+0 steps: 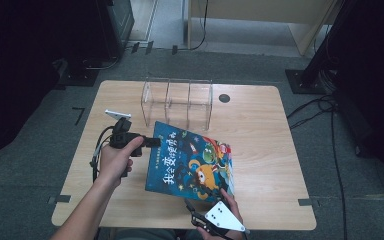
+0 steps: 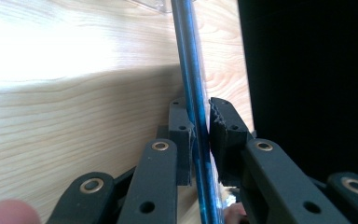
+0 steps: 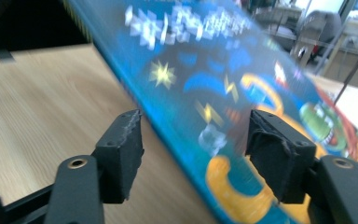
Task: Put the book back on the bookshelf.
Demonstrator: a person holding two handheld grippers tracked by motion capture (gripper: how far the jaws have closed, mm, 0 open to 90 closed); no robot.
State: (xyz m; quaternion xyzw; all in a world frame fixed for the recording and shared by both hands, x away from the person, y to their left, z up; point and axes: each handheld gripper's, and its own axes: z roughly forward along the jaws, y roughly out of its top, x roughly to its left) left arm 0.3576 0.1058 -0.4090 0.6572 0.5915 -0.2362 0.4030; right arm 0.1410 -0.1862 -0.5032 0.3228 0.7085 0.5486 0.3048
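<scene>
The left gripper is clamped on the left edge of the picture book, jaws pinching the thin cover edge-on. The book sits tilted on the wooden surface, just in front of the clear acrylic rack, its long axis pointing toward that rack. The right gripper at the book's near corner has its jaws apart, the corner between them but not pressed. The left does the holding; the rack lies straight beyond.
</scene>
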